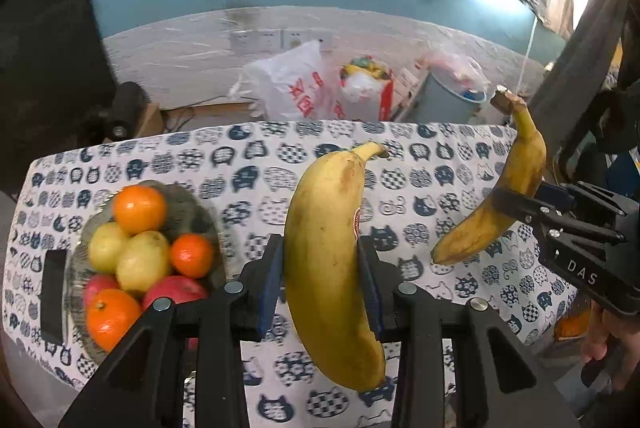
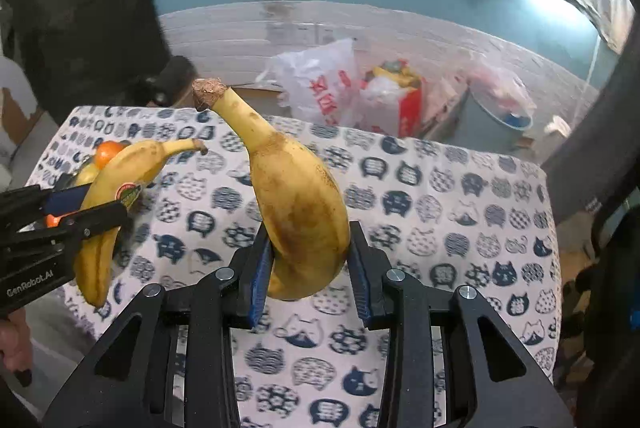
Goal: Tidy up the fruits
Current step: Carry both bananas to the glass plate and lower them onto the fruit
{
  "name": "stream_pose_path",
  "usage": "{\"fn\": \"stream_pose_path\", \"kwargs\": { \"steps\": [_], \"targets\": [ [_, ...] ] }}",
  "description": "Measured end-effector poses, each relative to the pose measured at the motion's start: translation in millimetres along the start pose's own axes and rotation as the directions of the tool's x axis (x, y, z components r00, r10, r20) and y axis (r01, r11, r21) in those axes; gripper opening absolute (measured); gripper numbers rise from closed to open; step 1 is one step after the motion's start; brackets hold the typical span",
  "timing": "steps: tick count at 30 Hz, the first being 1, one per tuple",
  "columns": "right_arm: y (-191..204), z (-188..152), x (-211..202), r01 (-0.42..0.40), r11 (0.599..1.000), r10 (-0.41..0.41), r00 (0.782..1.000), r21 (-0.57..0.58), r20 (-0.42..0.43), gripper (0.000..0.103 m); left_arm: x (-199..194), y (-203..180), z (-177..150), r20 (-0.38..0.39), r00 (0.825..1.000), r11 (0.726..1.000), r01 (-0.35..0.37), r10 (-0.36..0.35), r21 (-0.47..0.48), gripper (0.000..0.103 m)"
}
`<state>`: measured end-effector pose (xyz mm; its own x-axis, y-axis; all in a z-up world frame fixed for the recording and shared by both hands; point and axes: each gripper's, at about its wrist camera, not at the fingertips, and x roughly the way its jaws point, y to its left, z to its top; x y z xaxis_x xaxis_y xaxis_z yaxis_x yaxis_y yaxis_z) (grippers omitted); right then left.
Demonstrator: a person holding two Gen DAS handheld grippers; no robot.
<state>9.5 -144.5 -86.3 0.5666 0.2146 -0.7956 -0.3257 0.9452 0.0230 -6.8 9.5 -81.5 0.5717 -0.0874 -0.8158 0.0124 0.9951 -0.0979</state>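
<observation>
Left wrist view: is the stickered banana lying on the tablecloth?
No, the stickered banana is clamped between the left gripper pads, held up above the cat-print tablecloth.

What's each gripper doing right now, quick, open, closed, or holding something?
Left gripper: closed on the yellow stickered banana, lifted off the table.
Right gripper: closed on the browner spotted banana, also lifted.
</observation>
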Motion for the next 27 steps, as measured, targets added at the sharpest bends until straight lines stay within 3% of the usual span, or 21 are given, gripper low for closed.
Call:
{"fn": "stream_pose_path", "kwargs": {
  "steps": [13, 27],
  "targets": [
    [81.3, 23.4, -7.8, -0.112, 0.987, 0.115, 0.993, -0.113, 0.014, 0.033, -31.4, 72.0, -12.5, 0.052, 0.996, 0.991, -0.064, 0.071, -0.121, 0.037],
    [161.4, 42.0, -0.2, -0.198, 0.951, 0.199, 0.980, -0.238, -0.021, 0.034, -44.4, 147.9, -24.2, 0.059, 0.991, 0.959, -0.098, 0.117, -0.266, 0.037]
  ]
}}
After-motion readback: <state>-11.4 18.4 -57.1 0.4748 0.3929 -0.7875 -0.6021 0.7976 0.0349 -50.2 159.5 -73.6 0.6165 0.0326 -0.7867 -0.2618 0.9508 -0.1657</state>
